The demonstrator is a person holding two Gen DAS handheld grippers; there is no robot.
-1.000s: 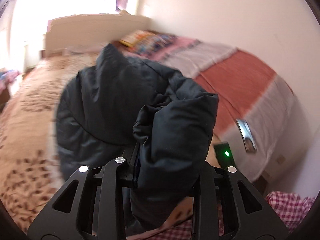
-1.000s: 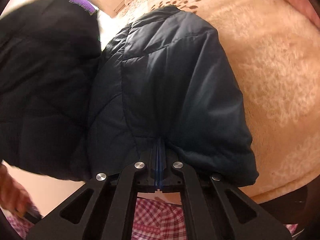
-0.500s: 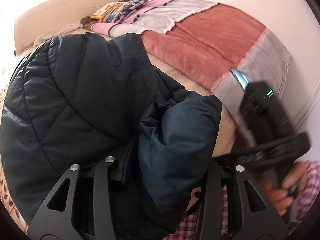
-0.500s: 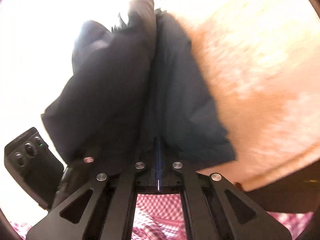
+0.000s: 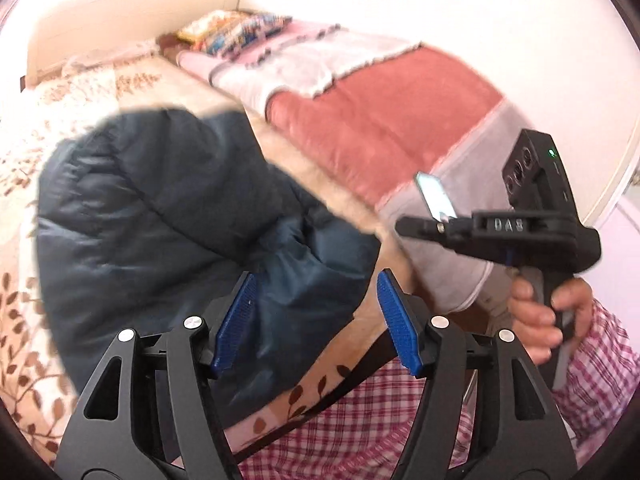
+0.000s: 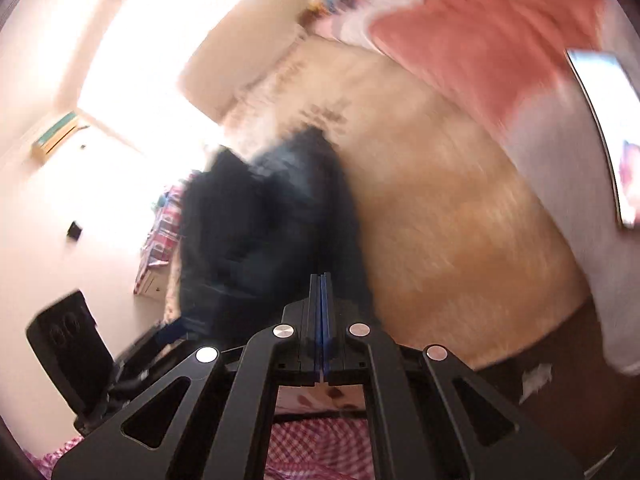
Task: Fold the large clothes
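Note:
A dark navy puffer jacket (image 5: 160, 208) lies bunched on the beige bedspread (image 5: 24, 340). My left gripper (image 5: 316, 320) hovers at its near edge. Its jaws are opening, and a fold of the jacket sits between the blue pads (image 5: 236, 320) without being pressed. In the left wrist view my right gripper (image 5: 402, 225) is off to the right, above the bed edge and clear of the jacket, held by a hand (image 5: 548, 312). In the blurred right wrist view the right gripper (image 6: 322, 300) is shut with nothing in it, and the jacket (image 6: 260, 220) lies beyond its tips.
A phone (image 5: 436, 196) rests on the red and grey blanket (image 5: 380, 132) along the wall side of the bed. A colourful pillow (image 5: 236, 32) and the cream headboard (image 5: 120, 20) are at the far end. The person's checked clothing (image 5: 360, 420) fills the near edge.
The left jaws have spread off the jacket fold they pinched. The right gripper has left the jacket and swung up and away to the right. The jacket now rests on the bed.

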